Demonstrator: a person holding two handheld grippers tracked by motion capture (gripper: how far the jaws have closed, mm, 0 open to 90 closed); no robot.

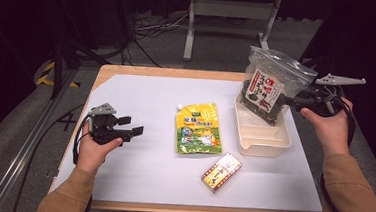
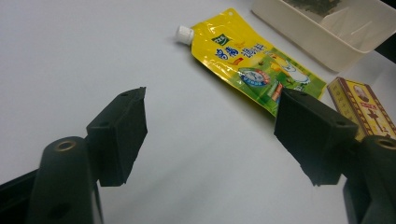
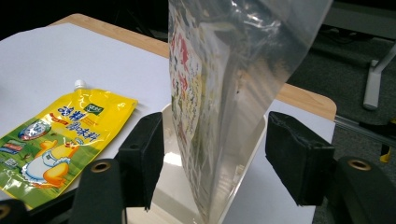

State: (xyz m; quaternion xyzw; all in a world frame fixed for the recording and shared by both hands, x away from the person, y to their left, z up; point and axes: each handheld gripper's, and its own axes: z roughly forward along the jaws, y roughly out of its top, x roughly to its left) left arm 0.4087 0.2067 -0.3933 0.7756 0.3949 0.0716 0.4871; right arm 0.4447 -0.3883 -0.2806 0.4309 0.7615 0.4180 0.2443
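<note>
Two tongs seen from above: left tongs [image 1: 127, 127] spread and empty over the white worktop [image 1: 135, 182]; right tongs [image 1: 289, 100] beside the clear plastic bag of dark seaweed with red-white label [image 1: 267, 86], standing in the cream plastic tray [image 1: 273, 142].

Seen along the left tongs: spread wide, pointing toward the yellow spouted pouch [image 2: 252, 63] and small yellow-red carton [image 2: 364, 105], both flat outside the tray.

Seen along the right tongs: spread, bag [image 3: 224, 93] between them but not pinched. Likely risk: may topple out, being tall, light and unsupported.
</note>
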